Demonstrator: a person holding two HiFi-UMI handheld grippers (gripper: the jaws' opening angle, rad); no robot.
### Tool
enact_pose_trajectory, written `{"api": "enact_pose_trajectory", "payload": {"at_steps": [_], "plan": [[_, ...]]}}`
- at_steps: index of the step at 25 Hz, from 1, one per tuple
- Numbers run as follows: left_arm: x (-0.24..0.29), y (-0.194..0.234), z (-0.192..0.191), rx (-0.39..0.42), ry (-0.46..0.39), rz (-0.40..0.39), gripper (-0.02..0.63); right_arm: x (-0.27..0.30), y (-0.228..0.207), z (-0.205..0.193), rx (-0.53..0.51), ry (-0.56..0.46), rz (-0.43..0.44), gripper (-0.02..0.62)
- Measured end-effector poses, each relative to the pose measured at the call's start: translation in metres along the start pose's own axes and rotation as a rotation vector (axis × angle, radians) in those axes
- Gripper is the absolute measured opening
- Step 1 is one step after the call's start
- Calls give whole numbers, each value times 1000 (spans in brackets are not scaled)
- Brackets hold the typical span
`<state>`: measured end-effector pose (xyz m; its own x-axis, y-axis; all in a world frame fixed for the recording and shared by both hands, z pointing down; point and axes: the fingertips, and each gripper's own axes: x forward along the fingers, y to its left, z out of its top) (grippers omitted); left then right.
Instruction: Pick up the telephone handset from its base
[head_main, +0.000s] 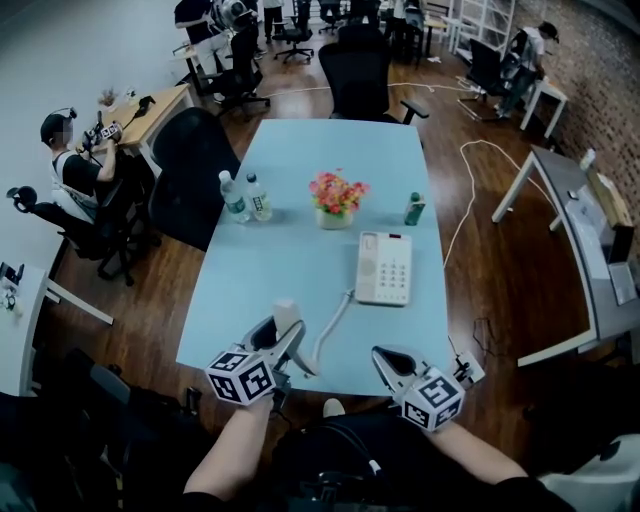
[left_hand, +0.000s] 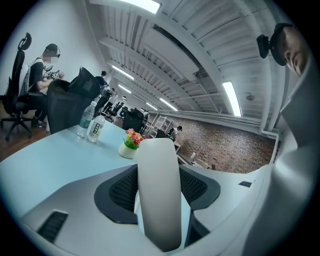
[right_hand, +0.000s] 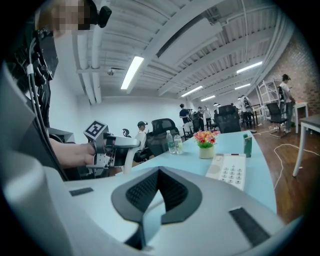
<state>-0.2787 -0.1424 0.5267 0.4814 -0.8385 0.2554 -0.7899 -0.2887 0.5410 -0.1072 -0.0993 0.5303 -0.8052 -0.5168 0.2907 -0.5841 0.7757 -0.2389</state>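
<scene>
Office scene seen from above, centred on a white phone base (head_main: 384, 268) with a keypad, on a pale blue table (head_main: 300, 170).

The handset (head_main: 286, 314) is off the base, to its lower left near the table's near edge. It stands roughly upright between the fingers of the left gripper (head_main: 288, 338). In the left gripper view it fills the gap between the two dark pads (left_hand: 120, 192), which press on its sides, so that gripper is clamped on it. A coiled cord (head_main: 330, 328) runs from the handset back to the base's left edge.

The right gripper (head_main: 390, 362) hangs just below the base, beyond the table's near edge. Its fingertips meet, with nothing between them, and it touches neither base nor handset.

A flower pot (head_main: 336, 200) stands behind the base.
</scene>
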Motion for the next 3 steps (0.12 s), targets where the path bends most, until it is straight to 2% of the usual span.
{"api": "enact_pose_trajectory", "payload": {"at_steps": [3], "plan": [[3,-3,0,0,-3,-3,241,0,-1,-4,-3,15,10,15]]}}
